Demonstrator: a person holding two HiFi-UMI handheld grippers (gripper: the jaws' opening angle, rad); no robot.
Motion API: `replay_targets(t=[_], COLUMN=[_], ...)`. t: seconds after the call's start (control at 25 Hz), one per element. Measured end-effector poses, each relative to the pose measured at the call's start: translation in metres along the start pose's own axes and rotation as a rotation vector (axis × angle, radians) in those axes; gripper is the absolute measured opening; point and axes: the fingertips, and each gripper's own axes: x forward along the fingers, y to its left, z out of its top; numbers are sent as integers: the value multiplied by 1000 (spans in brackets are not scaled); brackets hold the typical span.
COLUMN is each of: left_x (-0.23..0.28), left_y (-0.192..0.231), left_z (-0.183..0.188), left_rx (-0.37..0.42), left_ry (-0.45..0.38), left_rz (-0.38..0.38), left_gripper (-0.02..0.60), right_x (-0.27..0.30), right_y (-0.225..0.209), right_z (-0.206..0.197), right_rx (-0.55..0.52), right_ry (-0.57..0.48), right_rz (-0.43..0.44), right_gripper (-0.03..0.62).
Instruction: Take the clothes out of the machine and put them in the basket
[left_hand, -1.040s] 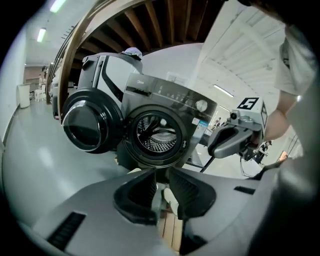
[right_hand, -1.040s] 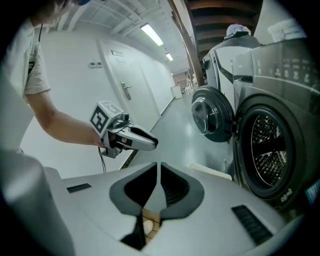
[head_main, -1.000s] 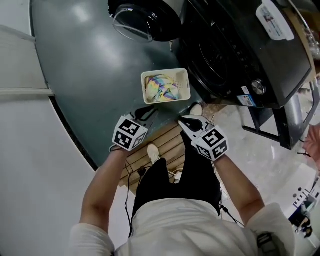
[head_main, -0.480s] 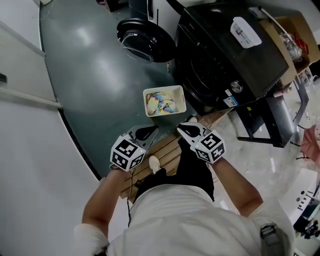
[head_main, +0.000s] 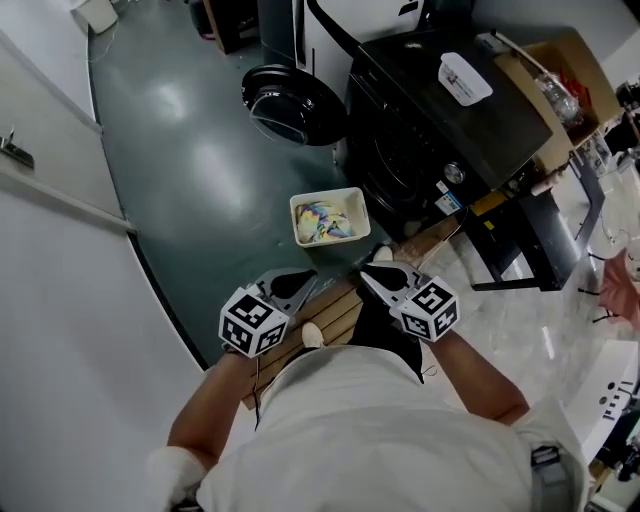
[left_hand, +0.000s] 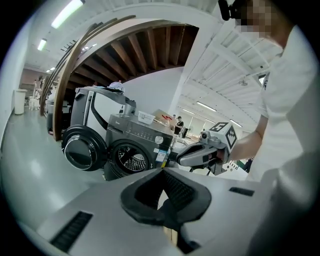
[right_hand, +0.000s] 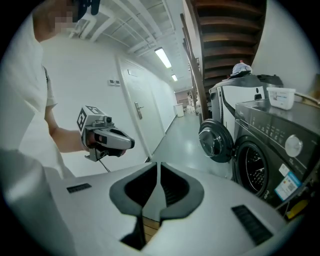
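Here, basket (head_main: 326, 193) mouth-up, lengthwise toward machine (head_main: 420, 130)

The washing machine (head_main: 430, 125) stands at the far right, with its round door (head_main: 292, 105) swung open to its left over the floor (head_main: 190, 170). A small tub (head_main: 465, 78) lies on the machine's top. A cardboard box (head_main: 555, 75) sits just right of the machine. The basket (head_main: 329, 192) rests on the floor on the near side of the drum opening, and the clothes (head_main: 326, 222) lie inside it. Nearer still, under the person, lies a slatted wooden platform (head_main: 335, 308). The left gripper (head_main: 305, 277) and right gripper (head_main: 368, 272) hang side by side, apart, above the platform's far edge, near of the basket. A wall (head_main: 60, 300) runs along the left. A framed stand (head_main: 520, 255) is at the machine's near right.
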Motion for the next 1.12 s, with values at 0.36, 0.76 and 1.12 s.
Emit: replay_targets(t=[0.36, 0.76, 1.12], left_x=[-41, -62, -67], left_y=[-27, -37, -45], left_z=[-3, -8, -15], left_rx=[21, 24, 16], left_ry=[-12, -30, -47], left_rz=[22, 30, 32], left_gripper=[-3, -3, -3], right_x=[-29, -36, -43], right_y=[41, 68, 81], right_z=[6, 16, 11], right_rx=[-31, -74, -114], right_ry=[-37, -69, -73], right_rz=[-13, -7, -13], right_gripper=[28, 28, 26])
